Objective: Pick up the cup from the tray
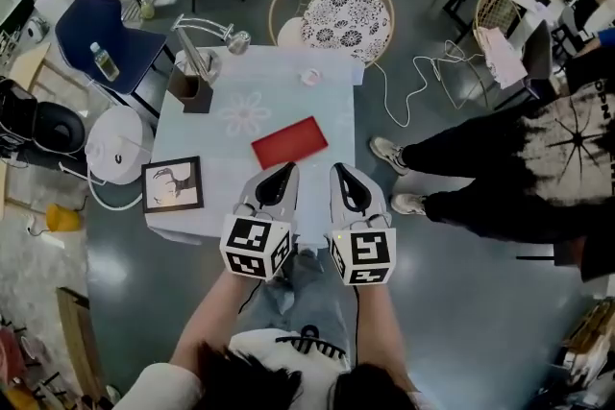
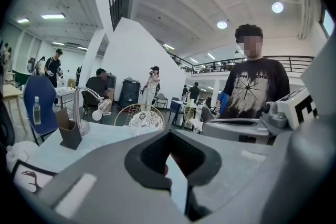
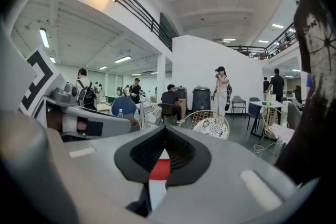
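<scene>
A flat red tray [image 1: 283, 141] lies on the pale table [image 1: 221, 149], and nothing shows on top of it. A small pale round object [image 1: 310, 77], possibly the cup, sits on the table beyond the tray, near the far edge. My left gripper [image 1: 287, 170] and right gripper [image 1: 339, 171] hover side by side over the table's near edge, just short of the tray. Both are shut with nothing held. In the right gripper view a patch of the red tray [image 3: 160, 168] shows through the gap behind the closed tips [image 3: 165, 131]. The left gripper [image 2: 169, 136] points across the table.
A desk lamp [image 1: 207, 34] and a brown holder [image 1: 189, 89] stand at the table's far left, a framed picture [image 1: 173, 184] at its near left. A wicker chair [image 1: 332, 10] stands behind the table. A person in black trousers [image 1: 480, 173] stands to the right.
</scene>
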Motion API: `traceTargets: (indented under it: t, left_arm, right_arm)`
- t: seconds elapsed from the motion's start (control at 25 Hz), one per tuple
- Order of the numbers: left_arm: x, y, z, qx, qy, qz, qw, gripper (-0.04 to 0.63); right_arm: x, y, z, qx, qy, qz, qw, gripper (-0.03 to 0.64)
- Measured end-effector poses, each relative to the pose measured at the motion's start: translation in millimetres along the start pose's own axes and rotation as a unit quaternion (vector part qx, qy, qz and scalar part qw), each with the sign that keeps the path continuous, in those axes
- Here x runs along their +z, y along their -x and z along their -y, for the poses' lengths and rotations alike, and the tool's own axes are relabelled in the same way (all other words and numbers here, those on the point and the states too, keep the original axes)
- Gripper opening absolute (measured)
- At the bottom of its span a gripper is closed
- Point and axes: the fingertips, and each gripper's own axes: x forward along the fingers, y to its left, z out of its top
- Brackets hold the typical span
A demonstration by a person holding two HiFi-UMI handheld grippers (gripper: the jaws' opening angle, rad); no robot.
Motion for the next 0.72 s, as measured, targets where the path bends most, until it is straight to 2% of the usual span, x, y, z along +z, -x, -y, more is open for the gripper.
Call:
traceTargets:
  t: [0.16,0.24,0.36,0.72]
  left_arm:
    - [0.4,11.3,2.8,-0.002,0.007,0.003,1.0,0.0]
    - [4.1,17.0,2.9,-0.002,0.014,0.009,0.9999,0.0]
    - [13.1,24.6,7.3,-0.007,0.029,0.022,0.9993,0.0]
    - [34.7,35.8,5.5,-0.008,0.009,0.047,0.9988,0.0]
  right_arm:
    - [9.0,8.9,-15.3,0.009,0.011,0.003,1.0,0.025]
    - [13.2,13.0,-22.4,0.021,-0.005,0.009,1.0,0.025]
    - [15.1,22.7,-24.2,0.014,-0.019,0.01,1.0,0.025]
    - [28.4,24.1,-28.5,-0.013,0.022,0.005,1.0,0.025]
